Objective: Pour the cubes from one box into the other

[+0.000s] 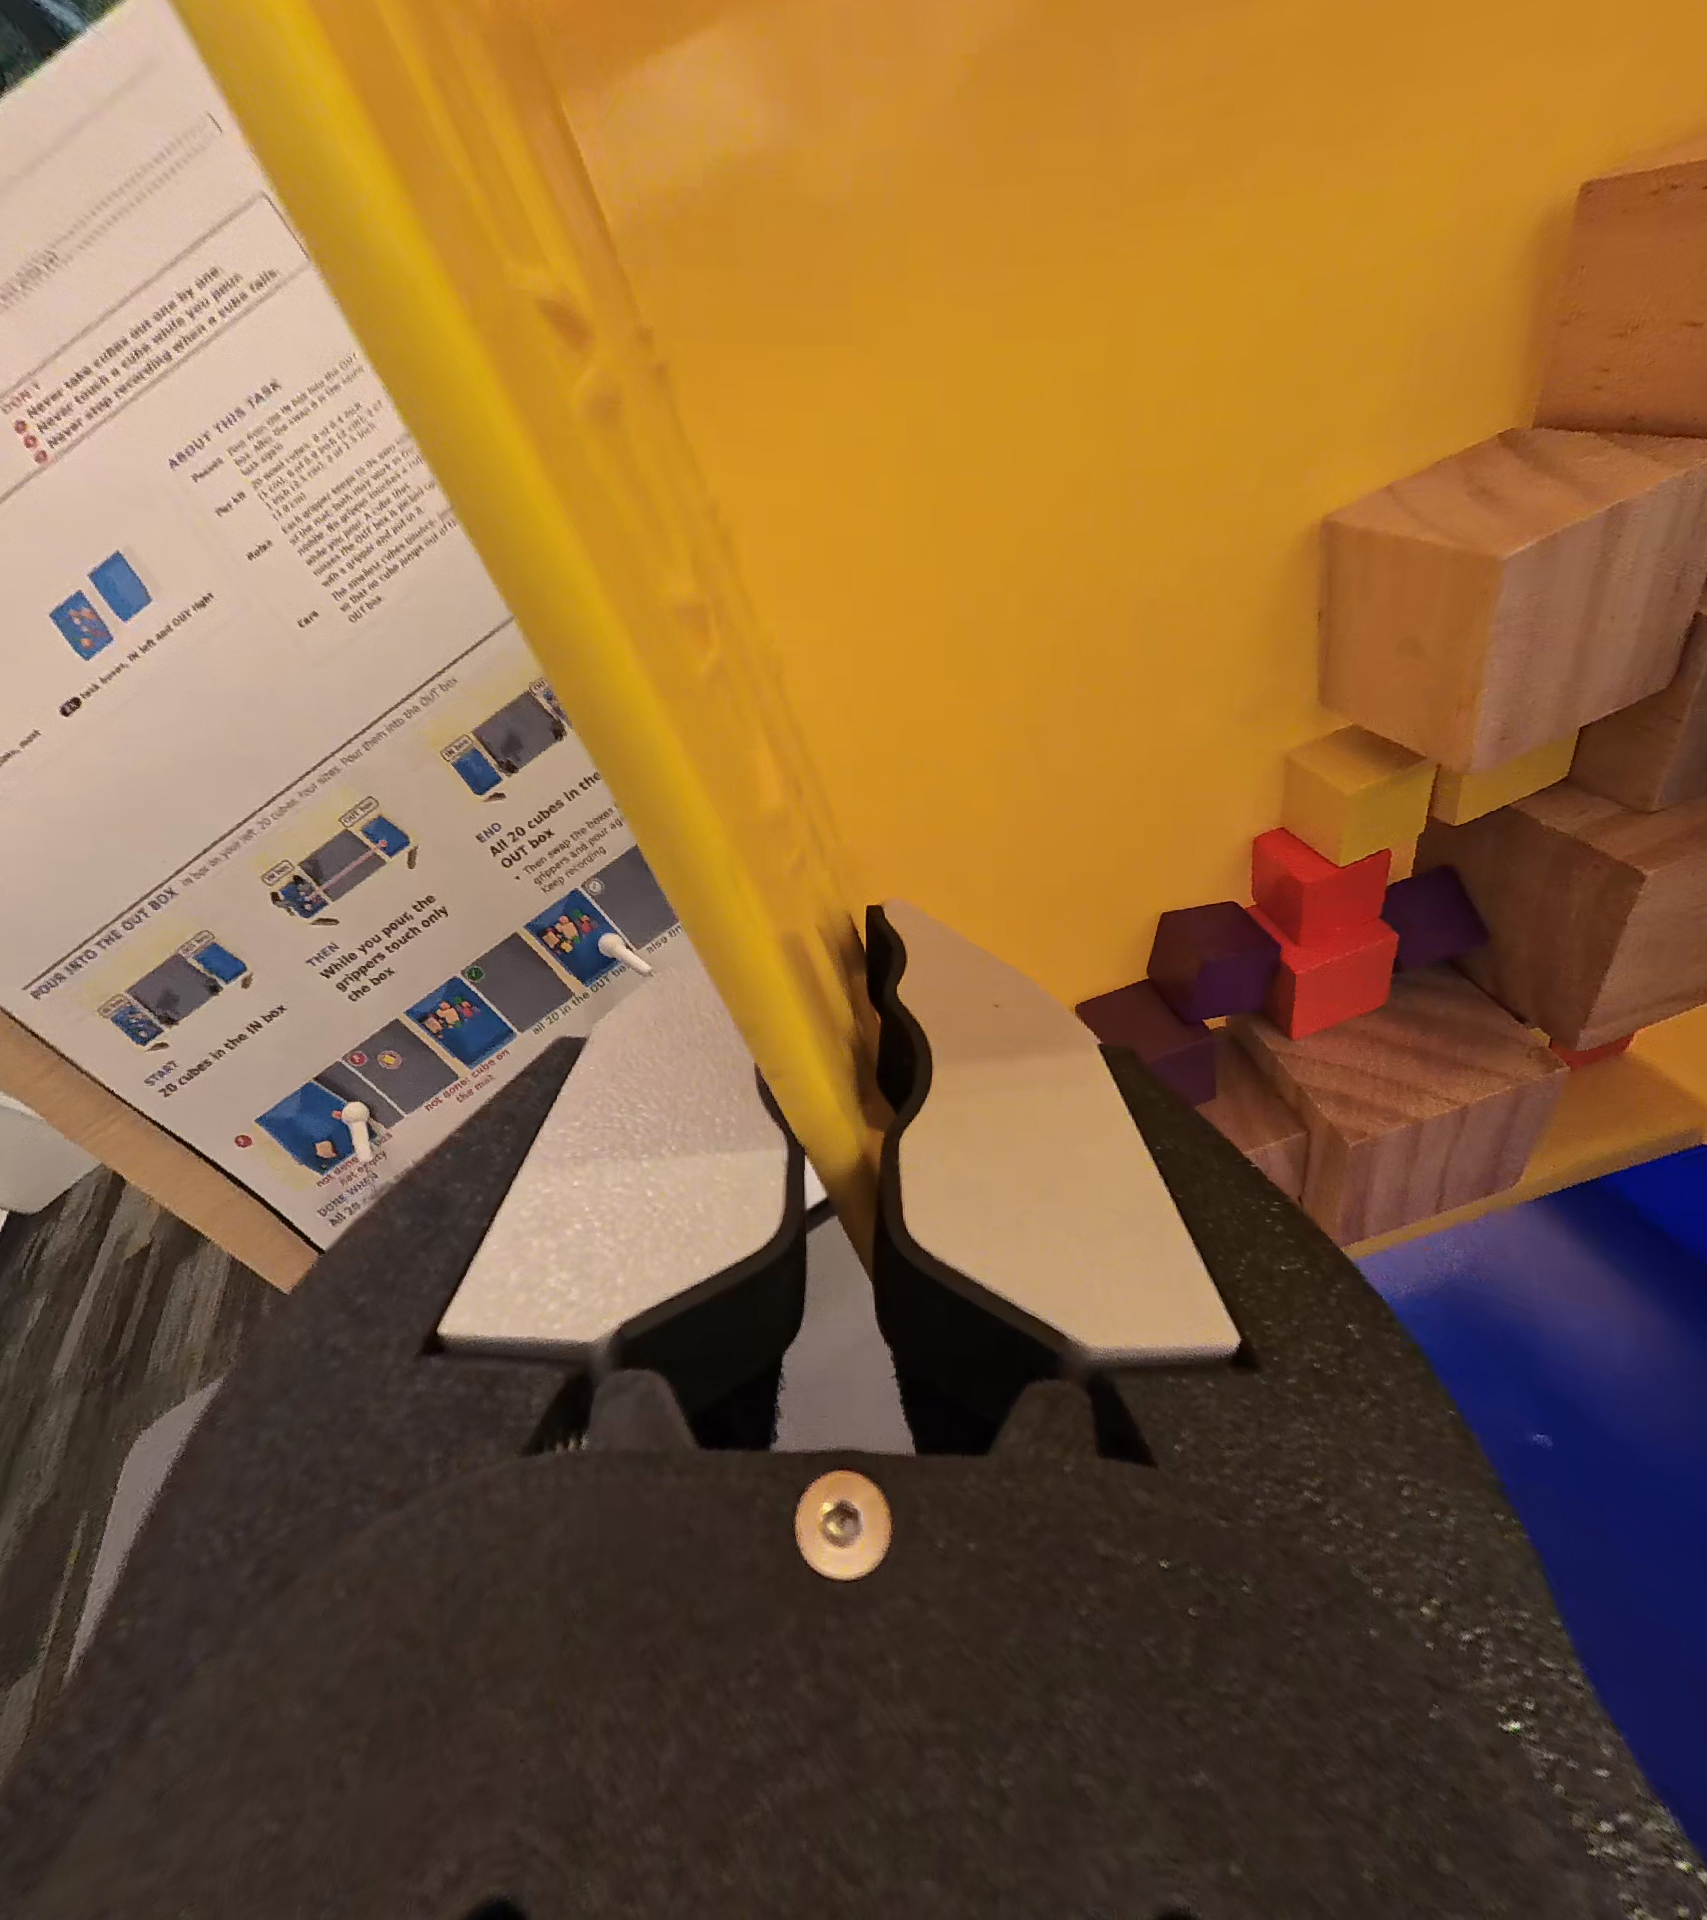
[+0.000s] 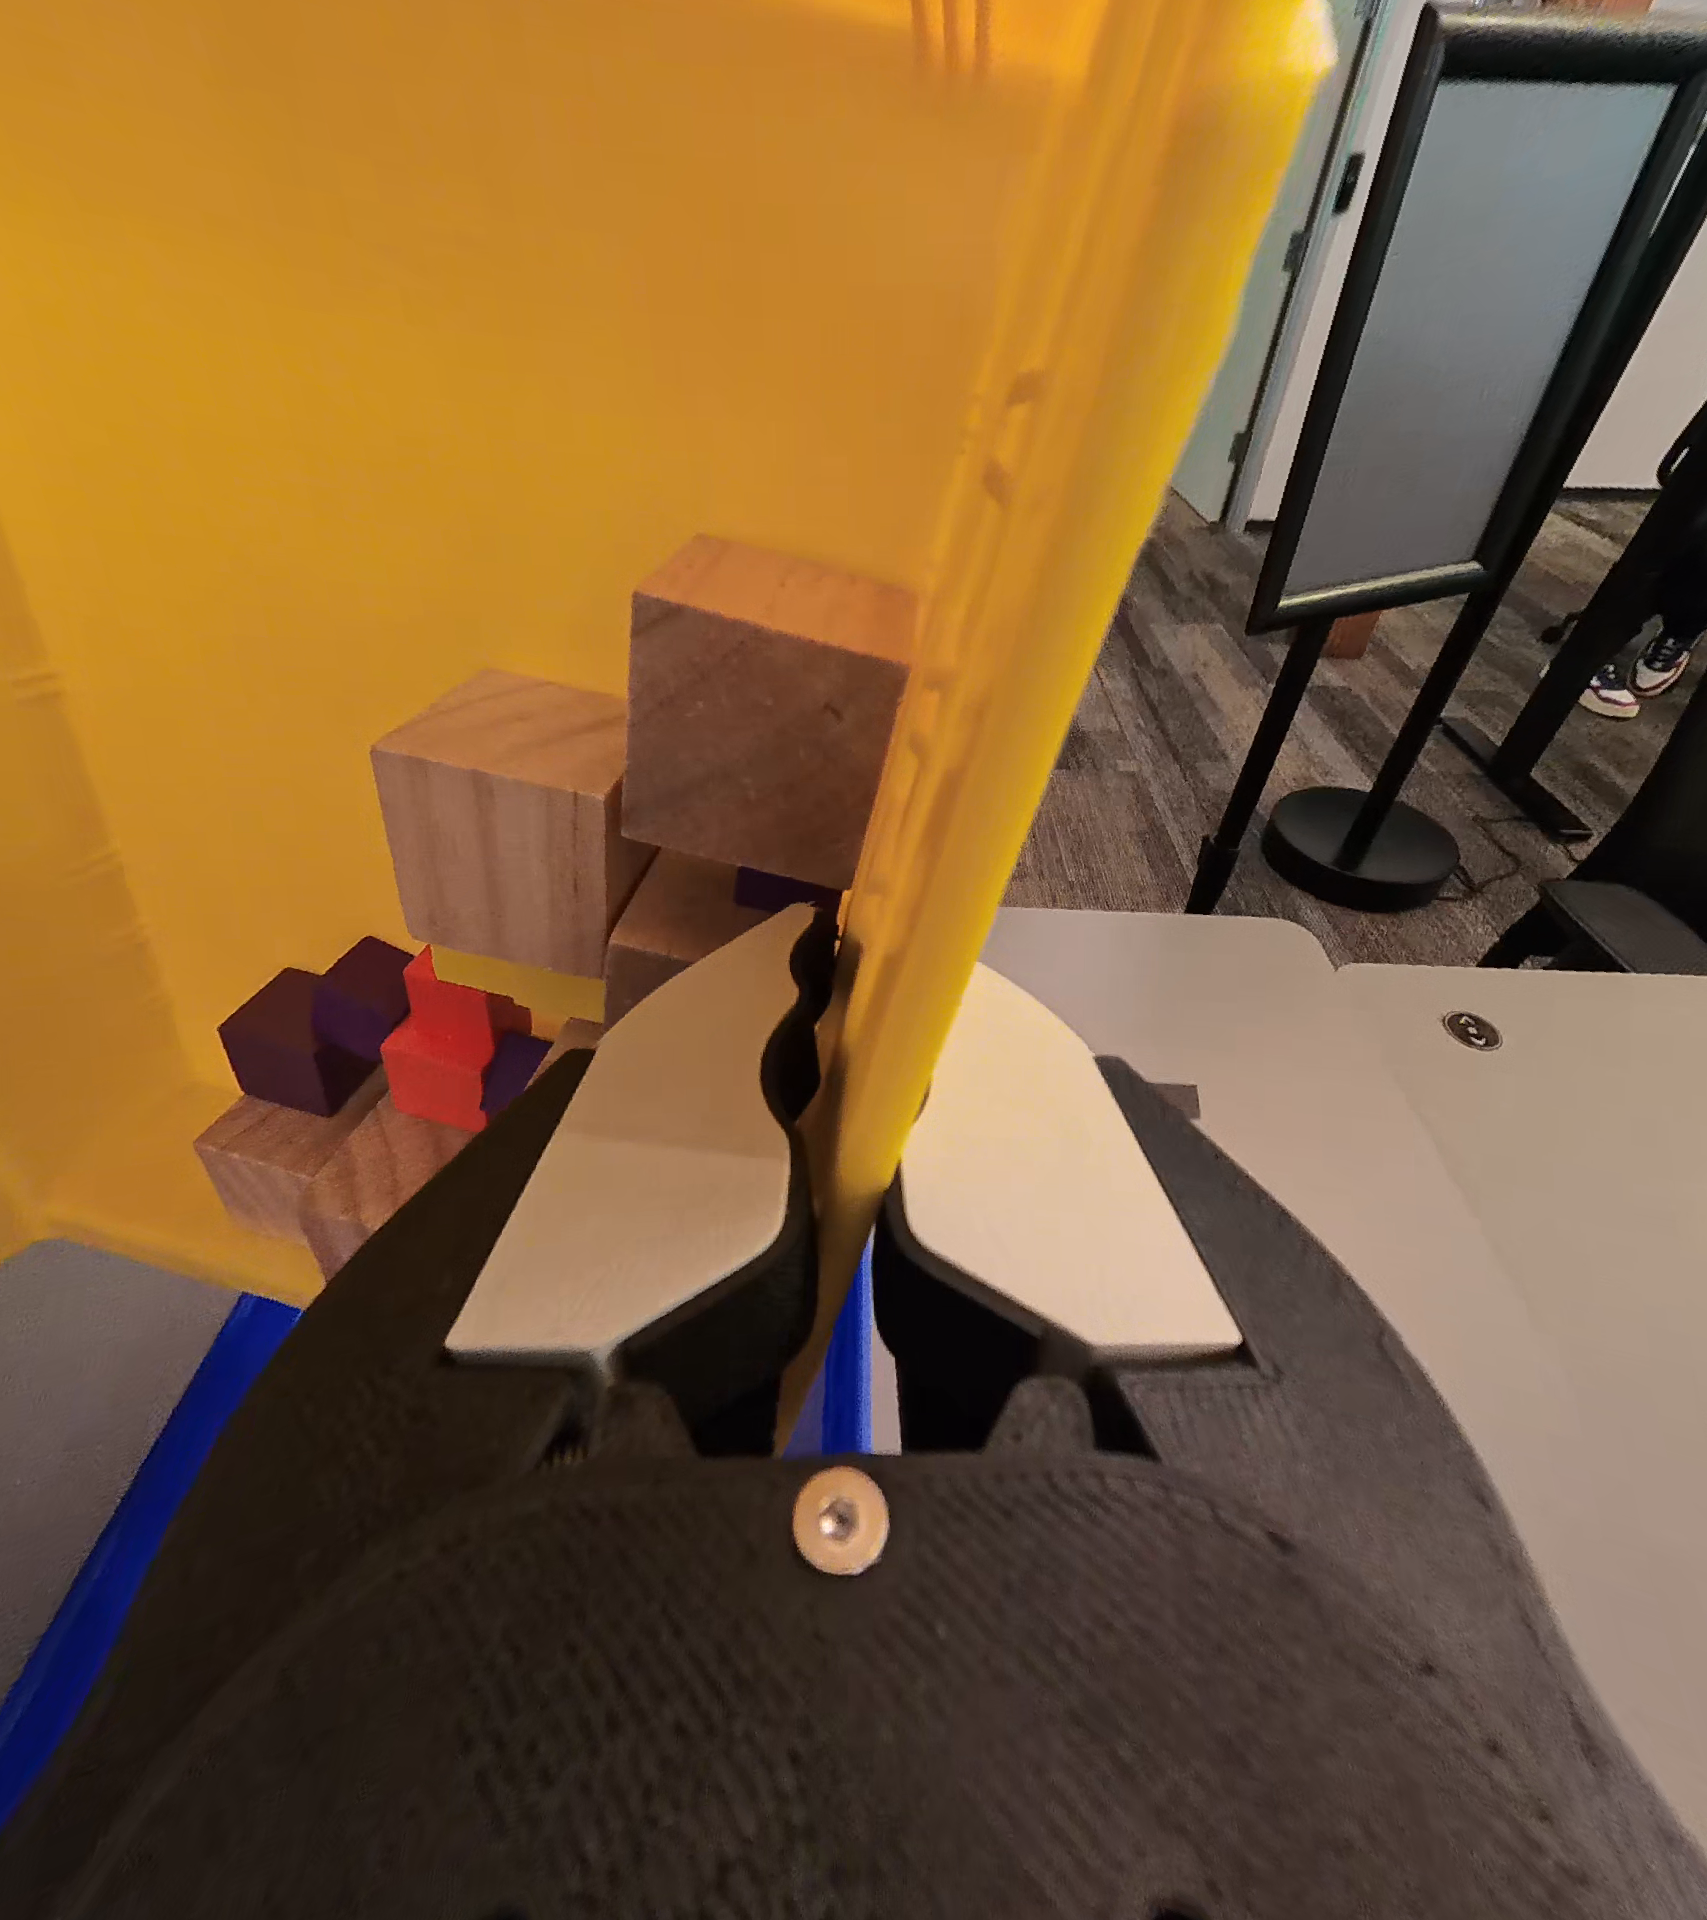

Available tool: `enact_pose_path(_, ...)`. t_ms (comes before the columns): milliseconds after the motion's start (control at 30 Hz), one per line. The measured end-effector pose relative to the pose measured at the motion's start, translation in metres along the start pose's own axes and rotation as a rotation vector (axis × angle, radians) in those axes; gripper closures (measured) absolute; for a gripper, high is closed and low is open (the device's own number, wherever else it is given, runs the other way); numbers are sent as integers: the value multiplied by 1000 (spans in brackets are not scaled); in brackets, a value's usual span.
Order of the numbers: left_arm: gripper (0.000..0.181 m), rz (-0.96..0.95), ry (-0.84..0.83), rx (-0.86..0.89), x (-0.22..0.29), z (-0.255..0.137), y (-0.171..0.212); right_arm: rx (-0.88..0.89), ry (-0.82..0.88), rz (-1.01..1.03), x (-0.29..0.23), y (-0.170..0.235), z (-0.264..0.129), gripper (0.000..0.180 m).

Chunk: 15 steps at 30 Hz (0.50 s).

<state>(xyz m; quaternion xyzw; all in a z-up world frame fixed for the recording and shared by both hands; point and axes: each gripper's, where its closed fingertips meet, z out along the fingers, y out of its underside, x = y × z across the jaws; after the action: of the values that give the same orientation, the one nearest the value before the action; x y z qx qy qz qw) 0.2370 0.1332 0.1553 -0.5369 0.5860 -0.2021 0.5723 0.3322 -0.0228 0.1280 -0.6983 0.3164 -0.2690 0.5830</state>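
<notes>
A yellow box (image 1: 984, 436) is tipped up steeply. My left gripper (image 1: 854, 997) is shut on its left side wall. My right gripper (image 2: 833, 997) is shut on its right side wall (image 2: 1067, 520). Wooden cubes (image 1: 1514, 592) and small red (image 1: 1322, 935), purple and yellow cubes are piled at the box's lower end, also in the right wrist view (image 2: 506, 800). A blue box (image 1: 1607, 1403) lies just under that lower end; its rim shows in the right wrist view (image 2: 132, 1538).
A printed instruction sheet (image 1: 153, 644) stands propped on a wooden board at the left. A pale tabletop (image 2: 1503, 1195) lies to the right. Beyond it are sign stands (image 2: 1431, 436), grey carpet and a person's legs and shoes (image 2: 1638, 665).
</notes>
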Motion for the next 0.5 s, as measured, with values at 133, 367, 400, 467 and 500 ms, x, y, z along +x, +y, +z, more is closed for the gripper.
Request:
enact_pose_path(133,173,6,-11,33,-2,-4,-5,39,-5,-4,0,-5,-2,176)
enact_pose_path(367,173,12,-24,51,-3,-8,-7,61,-13,-7,-1,-8,-2,176)
enact_pose_path(400,173,12,-27,57,-3,-9,-8,70,-13,-6,-1,-9,-3,176)
enact_pose_path(467,172,12,-26,70,-3,-11,-10,87,-12,0,0,-12,-5,176)
enact_pose_path(500,172,12,-26,72,-2,-12,-11,95,-13,7,0,-13,-6,176)
